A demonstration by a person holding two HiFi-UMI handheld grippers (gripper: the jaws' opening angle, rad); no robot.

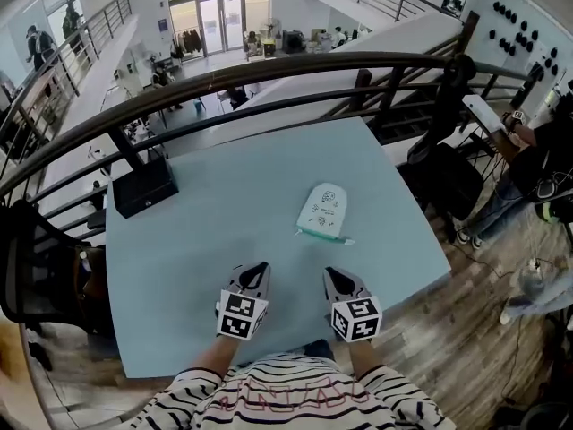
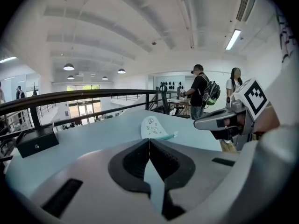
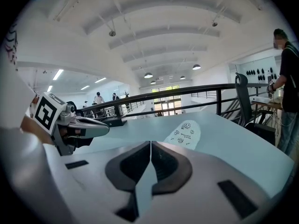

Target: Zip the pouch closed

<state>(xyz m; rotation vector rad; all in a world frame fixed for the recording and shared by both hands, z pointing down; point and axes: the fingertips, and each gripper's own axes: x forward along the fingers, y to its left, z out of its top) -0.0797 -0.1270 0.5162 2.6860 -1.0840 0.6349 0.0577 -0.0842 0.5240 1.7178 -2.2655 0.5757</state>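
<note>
A white pouch [image 1: 324, 210] with small printed figures and a teal zip edge lies flat on the pale blue table [image 1: 224, 204], right of the middle. Both gripper views show it ahead: pouch [image 2: 154, 128], pouch [image 3: 183, 133]. My left gripper [image 1: 261, 266] and right gripper [image 1: 328, 273] hover side by side near the table's front edge, well short of the pouch. Each has its jaws together with nothing between them. In the left gripper view my left gripper [image 2: 149, 139] sees the right one at its right; my right gripper [image 3: 150, 143] sees the left one at its left.
A black box [image 1: 143, 187] stands at the table's far left corner. A dark railing [image 1: 269, 70] runs behind the table. A black chair [image 1: 448, 182] and a person [image 1: 537, 164] are at the right, beyond the table's edge. Wooden floor lies around the table.
</note>
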